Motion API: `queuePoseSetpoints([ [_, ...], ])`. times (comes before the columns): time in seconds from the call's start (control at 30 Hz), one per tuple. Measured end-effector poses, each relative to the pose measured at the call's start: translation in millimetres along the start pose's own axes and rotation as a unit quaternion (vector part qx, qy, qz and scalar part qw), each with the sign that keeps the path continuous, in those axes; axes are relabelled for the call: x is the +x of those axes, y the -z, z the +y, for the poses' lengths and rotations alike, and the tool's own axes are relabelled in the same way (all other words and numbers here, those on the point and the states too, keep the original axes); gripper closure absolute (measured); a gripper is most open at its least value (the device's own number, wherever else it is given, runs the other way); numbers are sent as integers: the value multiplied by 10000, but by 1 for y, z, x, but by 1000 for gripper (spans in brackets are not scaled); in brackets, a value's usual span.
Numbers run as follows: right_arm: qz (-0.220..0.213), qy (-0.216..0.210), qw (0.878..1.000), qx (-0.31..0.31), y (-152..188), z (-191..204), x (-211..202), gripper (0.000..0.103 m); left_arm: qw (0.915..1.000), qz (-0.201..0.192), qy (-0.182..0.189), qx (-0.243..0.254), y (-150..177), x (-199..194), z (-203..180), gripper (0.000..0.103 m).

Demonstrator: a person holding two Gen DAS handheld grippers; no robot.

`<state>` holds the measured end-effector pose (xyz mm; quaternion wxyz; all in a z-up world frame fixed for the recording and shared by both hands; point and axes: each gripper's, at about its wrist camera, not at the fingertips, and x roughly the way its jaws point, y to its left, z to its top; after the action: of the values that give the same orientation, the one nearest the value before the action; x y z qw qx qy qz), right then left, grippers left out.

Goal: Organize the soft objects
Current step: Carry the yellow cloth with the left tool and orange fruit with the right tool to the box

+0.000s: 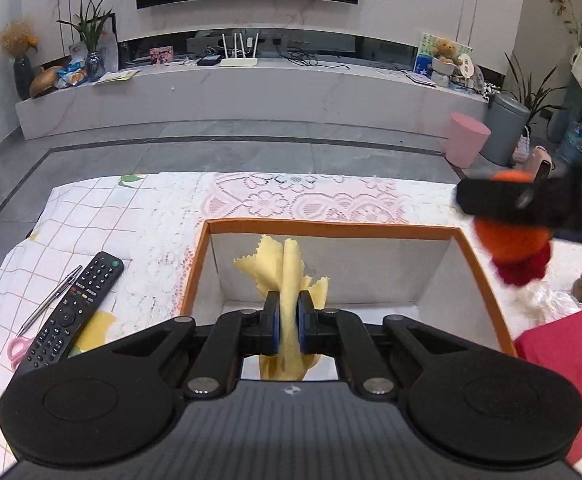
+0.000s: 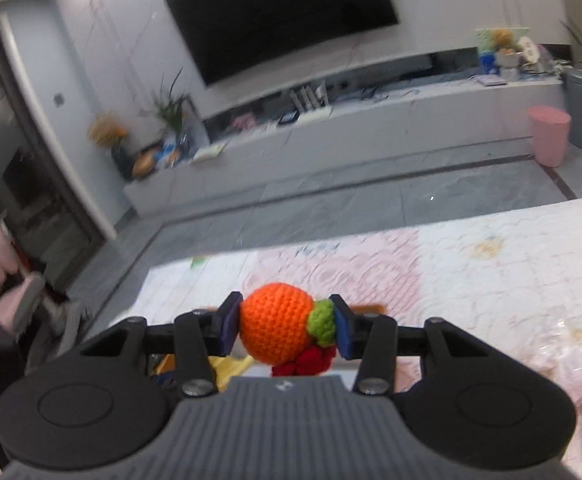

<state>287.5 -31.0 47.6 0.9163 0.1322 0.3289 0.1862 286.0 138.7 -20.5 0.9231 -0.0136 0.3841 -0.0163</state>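
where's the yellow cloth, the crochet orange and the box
yellow cloth (image 1: 289, 276), left wrist view, on the upright fold above the pads
crochet orange (image 2: 277, 322), right wrist view, on the middle of the orange ball
box (image 1: 331, 227), left wrist view, on its orange far rim

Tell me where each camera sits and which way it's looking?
Left wrist: sits on the left gripper, looks down along its fingers into the box; its own fingers show, shut on the yellow cloth, and the right gripper is at the right edge.
Right wrist: sits on the right gripper, looks over the table toward the TV; its own fingers show, holding the crochet toy.
Shared: toy, table, TV, pink stool.
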Motion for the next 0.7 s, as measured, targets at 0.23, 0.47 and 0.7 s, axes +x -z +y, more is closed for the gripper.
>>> queuePoseSetpoints([
  [0.23,307,235,9986,-369,15,16,37,57,9991,-90,-332,258,0,4,0,81],
  [0.47,395,280,9977,-484,21,5,47,57,9967,-434,-630,283,-2,-7,2,14],
  [0.7,572,227,9968,-506,21,0,57,57,9936,-660,-781,483,-4,-24,10,13],
])
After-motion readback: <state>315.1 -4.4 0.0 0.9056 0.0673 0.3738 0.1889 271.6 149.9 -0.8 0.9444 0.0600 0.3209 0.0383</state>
